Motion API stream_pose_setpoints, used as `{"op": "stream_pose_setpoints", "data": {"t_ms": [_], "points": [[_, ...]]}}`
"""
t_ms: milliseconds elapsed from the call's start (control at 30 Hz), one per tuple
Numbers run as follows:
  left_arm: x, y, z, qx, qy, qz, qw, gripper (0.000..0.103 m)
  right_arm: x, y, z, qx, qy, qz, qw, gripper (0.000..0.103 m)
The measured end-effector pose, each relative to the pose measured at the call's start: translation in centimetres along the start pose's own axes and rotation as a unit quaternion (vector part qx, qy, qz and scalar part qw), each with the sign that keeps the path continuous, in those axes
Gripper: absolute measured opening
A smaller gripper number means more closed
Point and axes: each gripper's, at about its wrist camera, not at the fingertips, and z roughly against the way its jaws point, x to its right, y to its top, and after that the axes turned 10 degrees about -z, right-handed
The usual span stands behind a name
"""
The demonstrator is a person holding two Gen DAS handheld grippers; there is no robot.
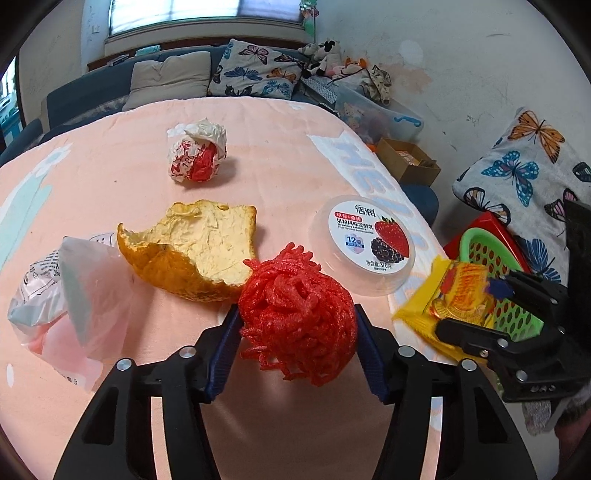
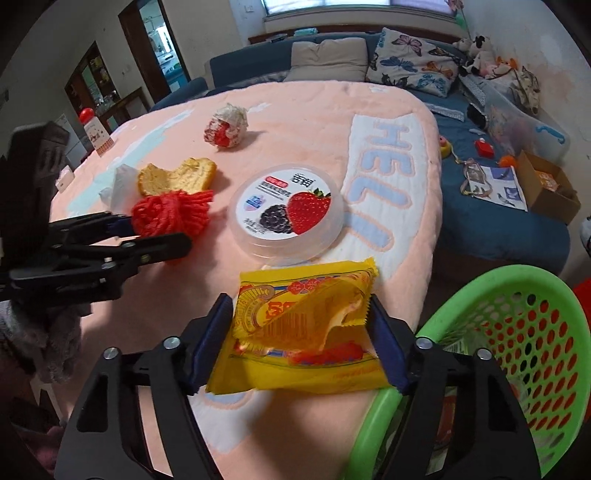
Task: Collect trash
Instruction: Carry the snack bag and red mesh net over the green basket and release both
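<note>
Daylight enters through the window (image 1: 207,14) at the far wall, slightly overexposed, and lights the room evenly and fairly brightly. Shadows on the pink blanket (image 1: 122,173) are soft and short, falling toward the camera beside the crumpled wrapper (image 1: 197,155) and the yogurt lid (image 2: 286,210). Both fisheye views bend straight lines strongly and darken into black corners. The yellow snack packet (image 1: 450,295) looks smeared in the left view, probably motion blur.

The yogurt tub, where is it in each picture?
Left wrist view: yogurt tub right of centre, beyond the red mesh ball.
Right wrist view: yogurt tub at centre, beyond the yellow wrapper.
Shared landmark: orange peel, left of the tub.
</note>
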Motion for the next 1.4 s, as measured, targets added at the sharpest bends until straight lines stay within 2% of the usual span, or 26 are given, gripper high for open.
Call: {"op": "stream_pose_setpoints", "data": {"t_ms": [133,267,767,967,1400], "points": [[0.2,-0.4,0.6,0.010,-0.006,-0.001,0.9999,0.047,-0.3,-0.4,1.2,0.011,0.018,-0.010,1.000,0.054],[0.6,-0.9,2.0,0.023,-0.012,-0.006,0.9997,0.043,-0.7,-0.9,1.9,0.018,0.020,-0.013,1.000,0.052],[2.8,-2.3,8.5,0.073,-0.040,-0.024,0.9962,0.043,-0.7,-2.8,7.3,0.076,0.038,-0.042,0.995,0.051],[4.7,-2.0,9.8,0.083,-0.053,-0.044,0.9942,0.043,1.3,-3.7,9.8,0.097,0.016,-0.067,0.993,0.051],[10.5,-0.4,9.8,0.086,-0.092,-0.093,0.9877,0.043,10.0,-8.1,14.3,0.111,-0.087,-0.154,0.978,0.054]]}}
